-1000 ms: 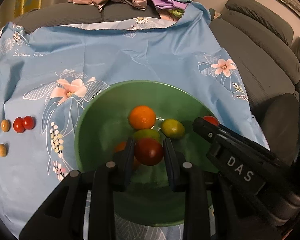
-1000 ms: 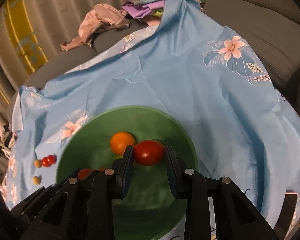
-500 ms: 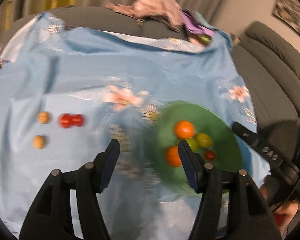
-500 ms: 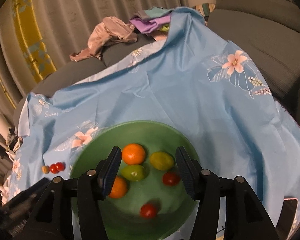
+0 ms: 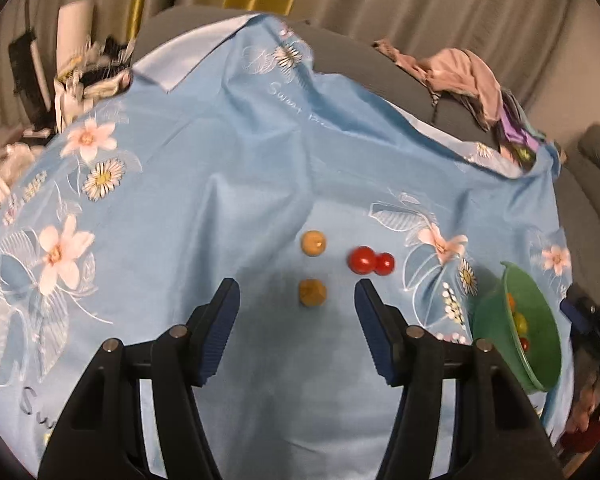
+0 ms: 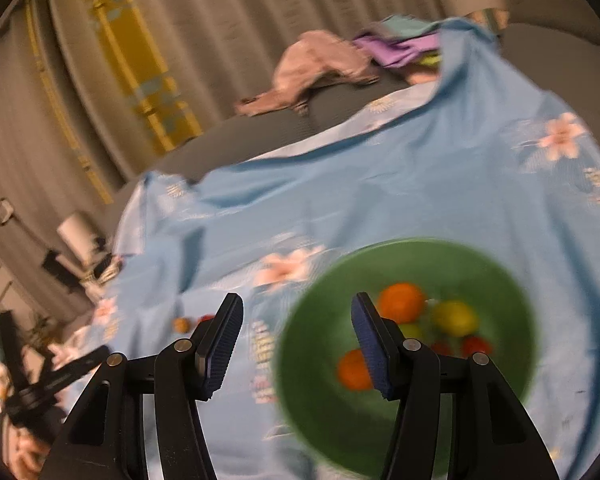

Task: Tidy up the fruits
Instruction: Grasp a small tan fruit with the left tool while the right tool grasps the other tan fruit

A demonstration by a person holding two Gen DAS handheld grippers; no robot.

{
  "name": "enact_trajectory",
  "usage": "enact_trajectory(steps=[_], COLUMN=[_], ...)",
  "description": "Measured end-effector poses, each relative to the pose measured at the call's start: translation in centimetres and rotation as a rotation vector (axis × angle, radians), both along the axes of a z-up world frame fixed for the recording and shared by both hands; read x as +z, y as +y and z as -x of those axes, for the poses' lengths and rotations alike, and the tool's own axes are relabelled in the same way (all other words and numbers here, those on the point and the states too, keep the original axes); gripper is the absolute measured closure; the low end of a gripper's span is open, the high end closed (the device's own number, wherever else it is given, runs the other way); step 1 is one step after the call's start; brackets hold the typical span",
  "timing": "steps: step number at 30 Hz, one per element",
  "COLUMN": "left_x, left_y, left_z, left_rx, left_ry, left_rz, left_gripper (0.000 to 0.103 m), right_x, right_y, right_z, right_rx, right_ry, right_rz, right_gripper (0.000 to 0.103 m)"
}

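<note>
Left wrist view: left gripper [image 5: 296, 304], jaws just opened wide and empty, above a tan round fruit [image 5: 311, 293] on the blue floral cloth [image 5: 220, 184]; right gripper [image 6: 296, 320], likewise just opened, holds nothing.

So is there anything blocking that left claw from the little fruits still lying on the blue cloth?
Nothing visible. The left gripper is open, and the nearer tan fruit lies on bare blue cloth just ahead of its fingertips. The other tan fruit and two red tomatoes lie beyond, equally unobstructed.

home, living room | grey sofa [image 5: 596, 184] under a floral blue sheet [image 5: 228, 184] | clothes [image 5: 460, 76] dumped on the backrest | pleated curtains [image 6: 204, 24] behind | green fruit bowl [image 6: 312, 344]
</note>
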State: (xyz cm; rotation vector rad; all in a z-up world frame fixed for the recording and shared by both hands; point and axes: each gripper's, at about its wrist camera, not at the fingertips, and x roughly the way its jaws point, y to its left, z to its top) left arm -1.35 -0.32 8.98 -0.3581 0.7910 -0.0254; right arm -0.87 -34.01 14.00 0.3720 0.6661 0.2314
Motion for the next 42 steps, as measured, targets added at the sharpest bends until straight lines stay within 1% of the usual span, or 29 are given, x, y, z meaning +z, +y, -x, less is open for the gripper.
enact_trajectory(steps=[2, 3, 4, 6, 7, 11, 12, 13, 15, 19, 22, 25, 26, 27, 28, 29, 32, 36, 39, 42], left_x=[-0.5, -0.9, -1.2, -1.9, -2.3, -3.8, -4.5, -5.0, -5.7, -6.7, -6.6, -6.5, -6.4, -6.5, -6.6, -6.8, -6.5, -4.7, -3.6, -2.5], left_y=[0.2, 0.3, 0.3, 0.0, -0.2, -1.1, -1.6, -1.7, -1.6, -0.9, -0.6, -1.4, -1.8, -2.2, -2.6, -2.6, -2.3, 0.0, 1.5, 3.0], left_z=[-0.8, -1.2, -1.5, -2.7, -3.2, -4.9, -5.5, -5.9, -6.5, -7.6, -7.8, -7.7, -7.5, -7.7, -7.6, -7.7, -7.0, -4.6, -3.0, -2.2], left_rx=[-0.027, -0.053, -0.07, -0.096, -0.116, -0.19, -0.228, -0.237, -0.219, -0.149, -0.141, -0.15, -0.147, -0.146, -0.154, -0.15, -0.121, -0.061, -0.017, 0.019], left_ry=[-0.009, -0.022, -0.009, 0.037, 0.049, 0.106, 0.143, 0.167, 0.194, 0.234, 0.221, 0.193, 0.177, 0.17, 0.169, 0.172, 0.174, 0.133, 0.102, 0.074], left_rz=[0.017, 0.042, 0.061, 0.09, 0.098, 0.126, 0.136, 0.143, 0.143, 0.135, 0.166, 0.11, 0.07, 0.045, 0.045, 0.05, 0.027, 0.096, 0.101, 0.12], left_gripper=[0.048, 0.049, 0.05, 0.059, 0.06, 0.06, 0.06, 0.06, 0.06, 0.06, 0.06, 0.061, 0.064, 0.071, 0.078, 0.078, 0.078, 0.078, 0.077, 0.077], right_x=[-0.4, -0.7, -0.8, -1.4, -1.6, -2.5, -2.8, -3.1, -3.5, -3.9, -4.0, -4.2, -4.2, -4.3, -4.4, -4.4, -4.5, -4.6, -4.6, -4.0], right_y=[2.0, 3.0, 3.6, 5.8, 6.6, 8.9, 9.3, 9.5, 9.7, 9.7, 9.5, 9.4, 9.4, 9.3, 9.2, 9.2, 9.0, 9.8, 11.1, 13.7], right_z=[-0.5, -0.7, -0.9, -1.3, -1.3, -1.6, -1.7, -1.8, -1.8, -1.9, -2.1, -2.1, -2.2, -2.1, -2.1, -2.1, -1.9, -1.8, -2.4, -3.7], right_rx=[0.075, 0.11, 0.131, 0.191, 0.213, 0.266, 0.274, 0.279, 0.29, 0.305, 0.314, 0.304, 0.304, 0.303, 0.299, 0.296, 0.289, 0.292, 0.291, 0.305], right_ry=[0.02, 0.031, 0.039, 0.06, 0.069, 0.092, 0.103, 0.114, 0.132, 0.15, 0.158, 0.163, 0.165, 0.168, 0.17, 0.172, 0.172, 0.177, 0.184, 0.193], right_rz=[-0.006, -0.002, 0.001, 0.005, 0.005, 0.022, 0.027, 0.026, 0.026, 0.037, 0.018, 0.037, 0.04, 0.042, 0.045, 0.048, 0.063, 0.118, 0.156, 0.214], right_gripper=[0.046, 0.046, 0.046, 0.046, 0.046, 0.046, 0.046, 0.046, 0.046, 0.046, 0.046, 0.046, 0.046, 0.046, 0.046, 0.046, 0.046, 0.046, 0.046, 0.046])
